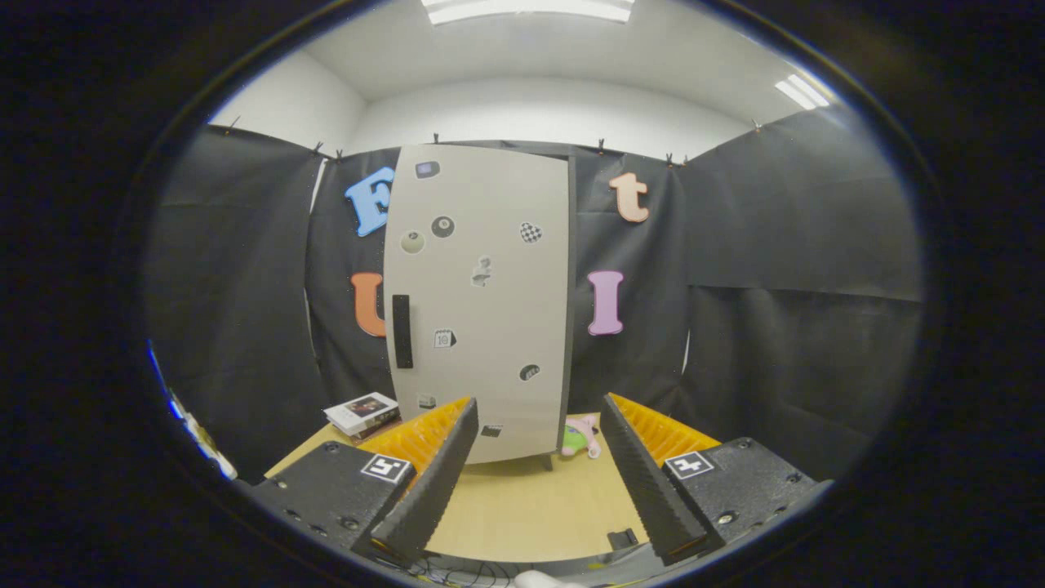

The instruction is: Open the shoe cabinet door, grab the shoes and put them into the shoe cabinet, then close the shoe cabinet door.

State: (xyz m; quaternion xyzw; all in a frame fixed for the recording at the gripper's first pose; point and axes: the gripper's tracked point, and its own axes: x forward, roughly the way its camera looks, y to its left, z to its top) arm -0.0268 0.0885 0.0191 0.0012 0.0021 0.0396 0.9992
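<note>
the tongs (539, 425) are released, their two black ridged fingers (433, 482) spread wide with orange backing on the outer sides, and nothing sits between them but bare wood. they hang above the near part of the counter (522, 506), pointing toward the cabinet (482, 302), which stands upright at the far end of the counter, well beyond the fingertips. its pale door (490, 327) is closed and faces the camera, dotted with small stickers, and a dark vertical handle (402, 331) sits near the door's left edge, about halfway up. a short leg shows under the cabinet's right corner. just to the right of the cabinet's base, on the counter, lies a small pink and green shoe (581, 437), partly hidden behind the cabinet's edge; whether it is one shoe or a pair cannot be told. it lies ahead of the right finger's tip and apart from it. to the left of the cabinet, at the counter's far left corner, lies a small stack of books (362, 412), just beyond the left finger. a small black clip-like piece (622, 538) sits at the counter's near edge, beside the right finger. each finger mount carries a square black-and-white marker (386, 468) on top.
</note>
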